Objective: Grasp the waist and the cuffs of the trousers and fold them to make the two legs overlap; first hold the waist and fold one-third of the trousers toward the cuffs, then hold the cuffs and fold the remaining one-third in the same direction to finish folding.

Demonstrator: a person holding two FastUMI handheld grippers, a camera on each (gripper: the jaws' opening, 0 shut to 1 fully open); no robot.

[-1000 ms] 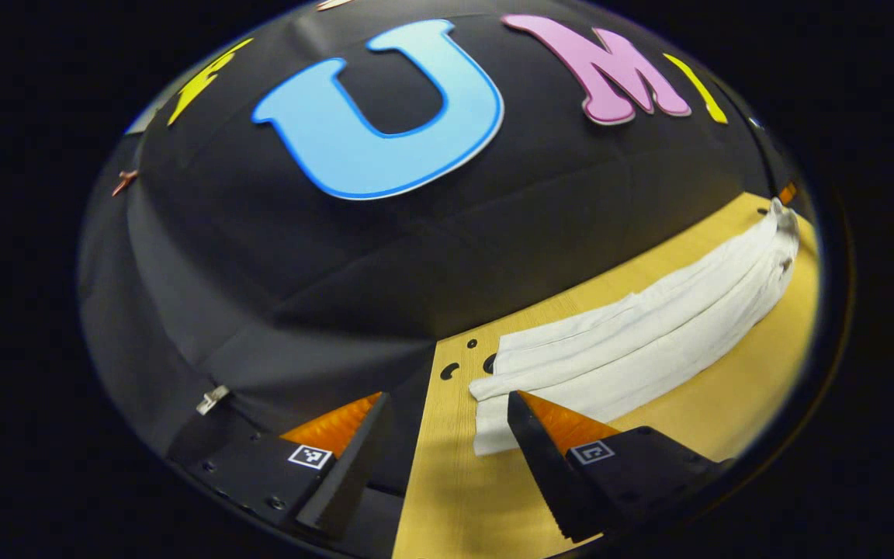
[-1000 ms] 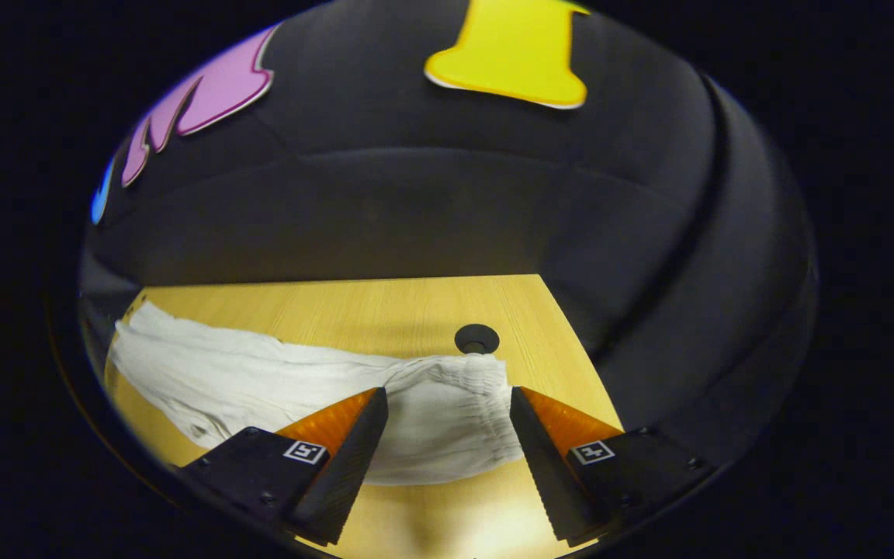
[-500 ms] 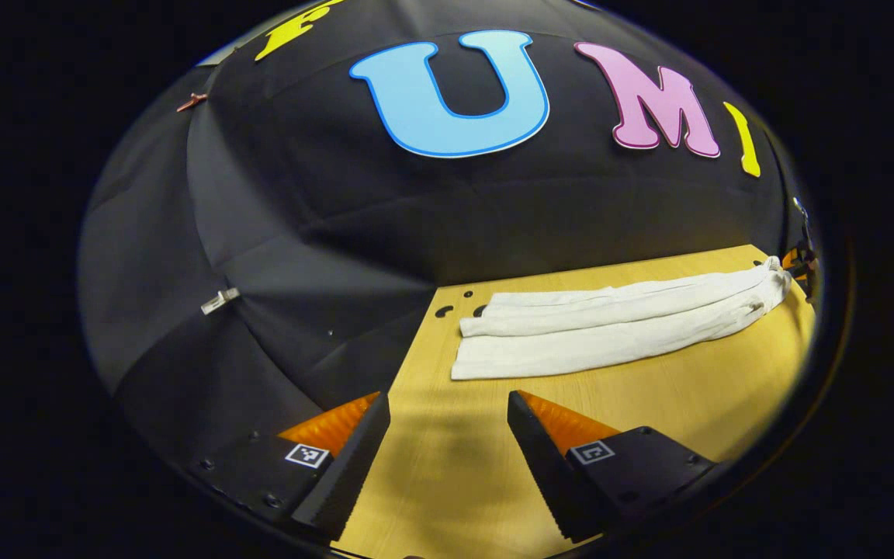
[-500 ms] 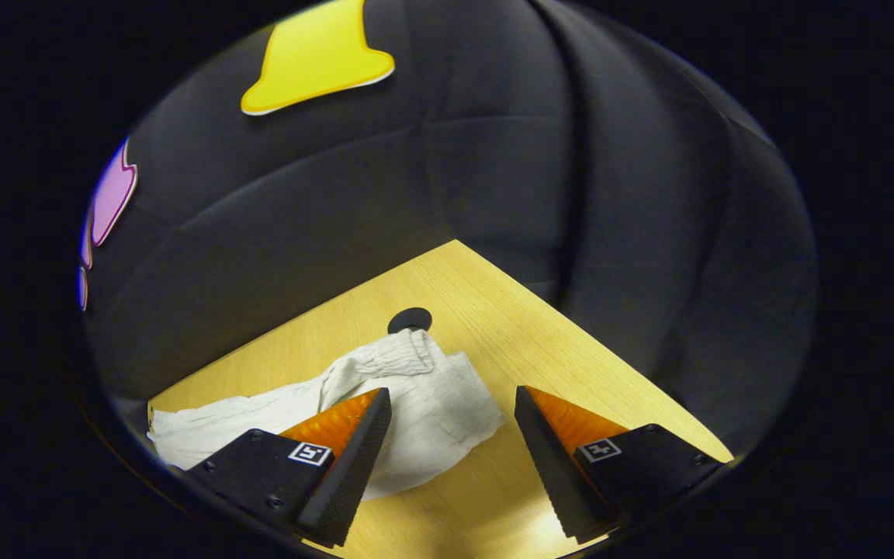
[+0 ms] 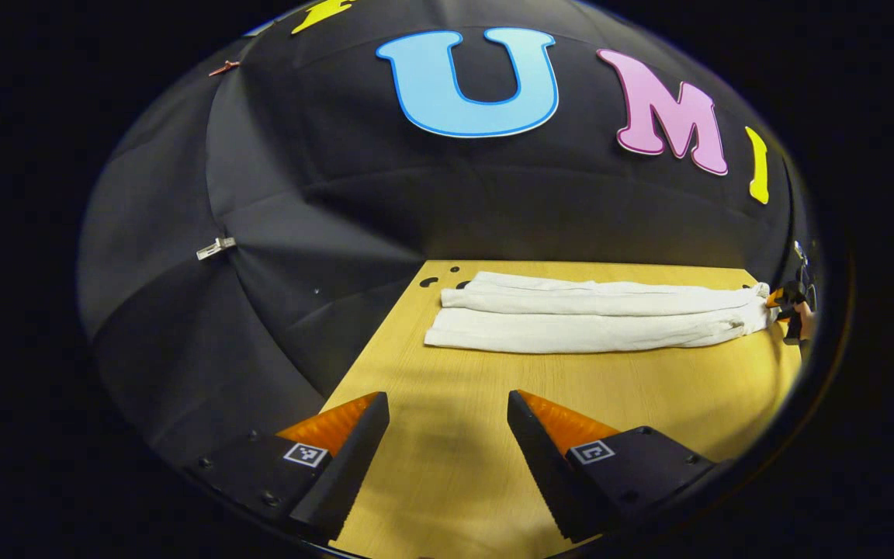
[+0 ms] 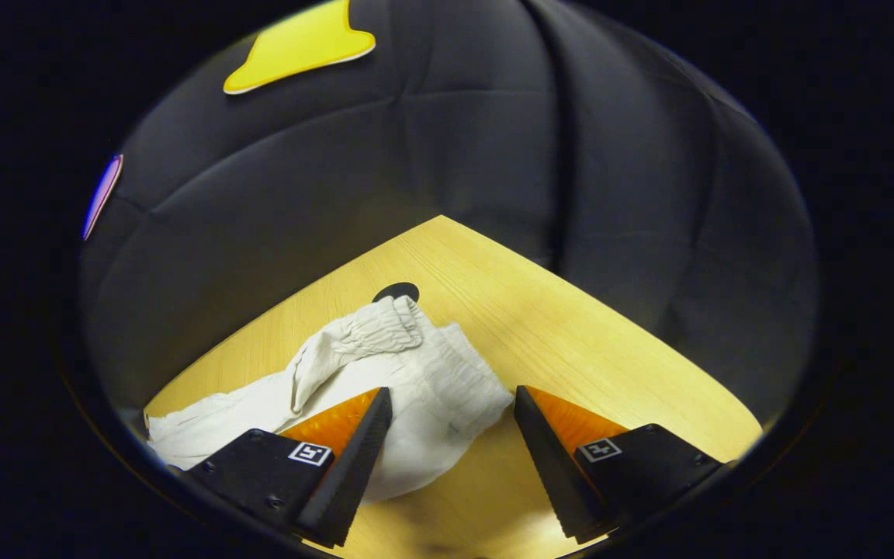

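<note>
Your long white cloth trousers lying flat across the pale wooden counter, well ahead of your left hand-held gripper, their elastic waist just beyond your right hand-held gripper, beside a round hole

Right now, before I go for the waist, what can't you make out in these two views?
- Right gripper view: the trousers run off the lower left edge, so legs and cuffs are cut off; the left finger covers part of the waist.
- Left gripper view: the waist end by the right gripper sits small and warped at the rim, with no clear detail.
</note>
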